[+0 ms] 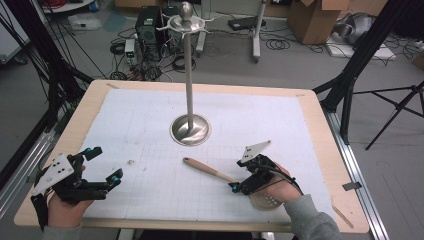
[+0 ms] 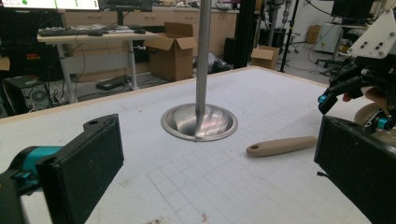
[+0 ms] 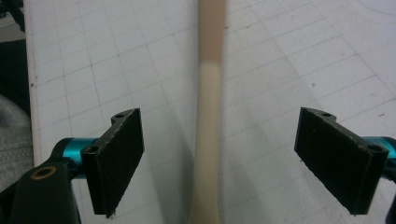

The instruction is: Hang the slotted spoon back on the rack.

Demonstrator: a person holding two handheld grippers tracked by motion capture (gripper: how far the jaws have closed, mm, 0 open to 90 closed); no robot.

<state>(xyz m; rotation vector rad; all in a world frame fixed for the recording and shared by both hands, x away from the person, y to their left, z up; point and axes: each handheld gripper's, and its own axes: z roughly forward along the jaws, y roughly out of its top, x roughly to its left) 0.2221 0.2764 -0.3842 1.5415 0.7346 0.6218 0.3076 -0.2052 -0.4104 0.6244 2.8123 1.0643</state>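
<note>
A beige spatula (image 1: 210, 171) lies on the white grid mat, its handle pointing toward the table's middle and its slotted head (image 1: 267, 201) under the person's right hand. My right gripper (image 1: 239, 176) is open and straddles the handle. In the right gripper view the handle (image 3: 208, 140) runs up between the two wide-apart pads (image 3: 116, 158), clear of both. My left gripper (image 1: 106, 163) stands open at the mat's left edge, holding nothing. From the left gripper view (image 2: 219, 168) the handle (image 2: 282, 145) lies ahead to the right, with the right gripper (image 2: 348, 86) over its far end.
A steel stand rises from a round base (image 1: 190, 130) in the middle of the mat, its thin pole (image 1: 189, 75) topped by hooks (image 1: 186, 22). The base (image 2: 199, 122) is close behind the spatula's handle tip. Floor clutter, cables and tripod legs surround the table.
</note>
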